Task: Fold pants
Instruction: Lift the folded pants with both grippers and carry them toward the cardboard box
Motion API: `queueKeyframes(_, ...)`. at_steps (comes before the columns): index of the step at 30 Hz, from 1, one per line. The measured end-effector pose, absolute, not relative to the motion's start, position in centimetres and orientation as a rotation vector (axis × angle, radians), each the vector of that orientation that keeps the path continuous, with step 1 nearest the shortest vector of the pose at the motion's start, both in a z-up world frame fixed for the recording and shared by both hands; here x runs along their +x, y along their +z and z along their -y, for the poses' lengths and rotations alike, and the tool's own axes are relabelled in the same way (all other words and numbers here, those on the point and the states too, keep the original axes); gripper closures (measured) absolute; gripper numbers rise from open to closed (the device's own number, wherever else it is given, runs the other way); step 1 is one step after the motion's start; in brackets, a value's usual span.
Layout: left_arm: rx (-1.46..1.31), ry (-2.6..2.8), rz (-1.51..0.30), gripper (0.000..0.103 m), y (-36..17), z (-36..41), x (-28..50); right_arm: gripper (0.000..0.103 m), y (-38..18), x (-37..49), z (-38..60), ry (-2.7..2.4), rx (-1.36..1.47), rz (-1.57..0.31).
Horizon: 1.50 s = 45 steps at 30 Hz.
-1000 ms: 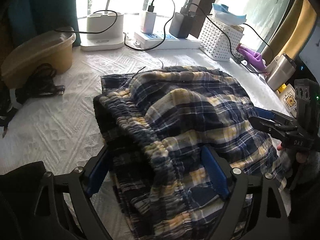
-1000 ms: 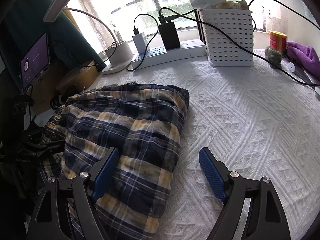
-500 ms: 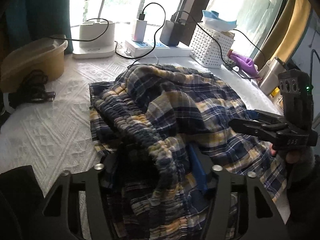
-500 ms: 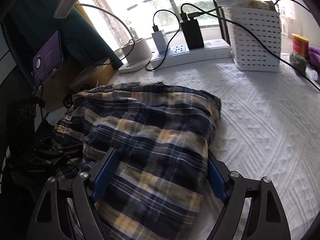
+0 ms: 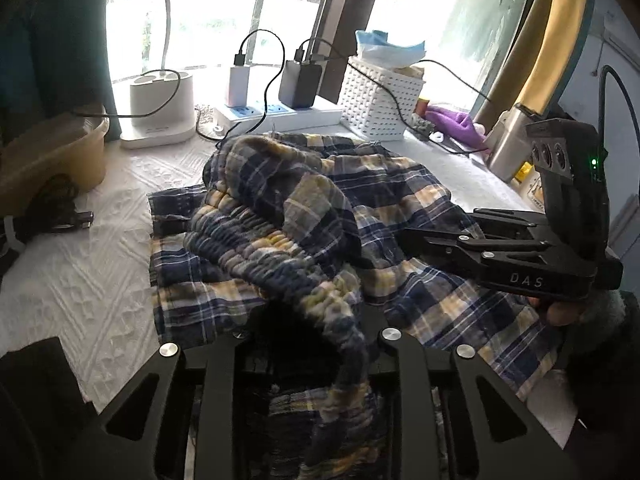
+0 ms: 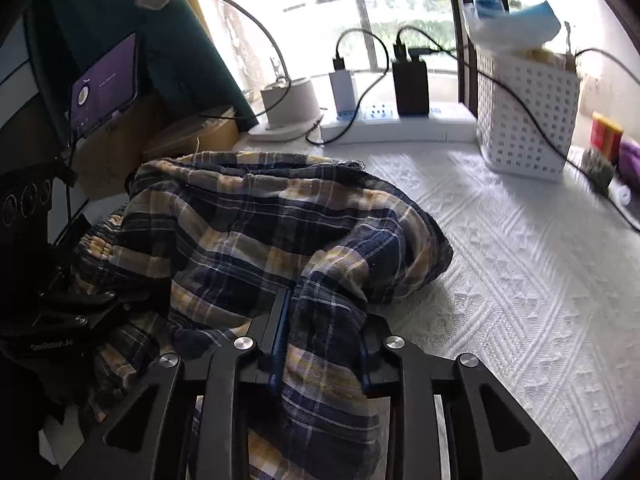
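Note:
Navy, yellow and white plaid pants lie bunched on the white textured tablecloth. My left gripper is shut on the gathered elastic waistband and lifts it. My right gripper is shut on the pants' other side edge, raised off the cloth. The right gripper also shows at the right of the left wrist view, and the left gripper at the left of the right wrist view.
At the back stand a white power strip with chargers, a lamp base, a white perforated basket and a tan tub. Cables run across the back right. Bare cloth lies right of the pants.
Both grippers have closed on the pants and lifted them; the fabric has bunched up and risen from lying flat.

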<state>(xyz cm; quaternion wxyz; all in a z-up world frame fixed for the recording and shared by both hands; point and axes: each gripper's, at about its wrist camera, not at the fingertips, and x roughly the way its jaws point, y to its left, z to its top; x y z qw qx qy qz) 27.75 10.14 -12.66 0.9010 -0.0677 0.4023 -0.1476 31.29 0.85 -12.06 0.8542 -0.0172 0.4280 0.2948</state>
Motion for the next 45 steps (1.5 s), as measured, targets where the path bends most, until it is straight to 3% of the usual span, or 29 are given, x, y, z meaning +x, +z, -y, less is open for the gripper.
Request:
queueKeyframes(5,-0.099,-0.232,-0.847,0.076,-12.7,-10.4,27.1,0.076,-11.2,30.3,-0.8,0.61,-0.061,-0.87)
queueKeyframes(7,-0.089,-0.173,-0.883,0.061,-13.3,-11.0,27.5,0.076,-11.5,30.3,-0.5,0.604,-0.05,-0.873)
queueKeyframes(8,-0.093,-0.147,-0.906,0.043,-13.7,-11.4,27.8,0.076,-11.6,30.3,-0.5,0.599,-0.045,-0.876)
queueKeyframes(9,-0.1,-0.136,-0.923,0.033,-14.1,-11.7,27.9,0.076,-11.9,30.4,-0.3,0.593,-0.039,-0.883)
queueKeyframes(18,-0.111,-0.152,-0.933,0.027,-15.0,-12.2,28.9,0.076,-12.8,31.2,0.5,0.593,0.021,-0.915)
queueKeyframes(20,-0.112,-0.161,-0.933,0.028,-15.0,-12.0,29.2,0.076,-12.9,31.5,0.7,0.597,0.047,-0.927)
queueKeyframes(22,-0.11,-0.196,-0.932,0.046,-15.0,-11.4,29.4,0.072,-13.0,31.7,1.0,0.593,0.067,-0.939)
queueKeyframes(24,-0.099,-0.217,-0.927,0.057,-14.9,-10.8,29.4,0.056,-13.2,31.9,1.2,0.579,0.081,-0.953)
queueKeyframes(26,-0.1,-0.233,-0.92,0.067,-14.8,-10.6,29.2,0.047,-13.4,32.3,1.4,0.58,0.104,-0.971)
queueKeyframes(28,-0.104,-0.242,-0.914,0.076,-14.6,-10.5,29.1,0.047,-13.4,32.3,1.2,0.601,0.105,-0.97)
queueKeyframes(29,-0.109,-0.248,-0.906,0.077,-14.4,-10.5,28.9,0.048,-13.3,32.2,0.9,0.611,0.098,-0.97)
queueKeyframes(30,-0.11,-0.248,-0.9,0.078,-14.3,-10.4,28.8,0.058,-13.3,32.1,0.6,0.621,0.085,-0.965)
queueKeyframes(34,-0.105,-0.245,-0.858,0.079,-13.2,-10.2,27.7,0.072,-12.4,31.2,-0.2,0.623,0.02,-0.92)
queueKeyframes(45,-0.077,-0.232,-0.7,0.079,-7.7,-9.3,23.4,0.075,-6.5,27.2,-1.0,0.616,-0.068,-0.757)
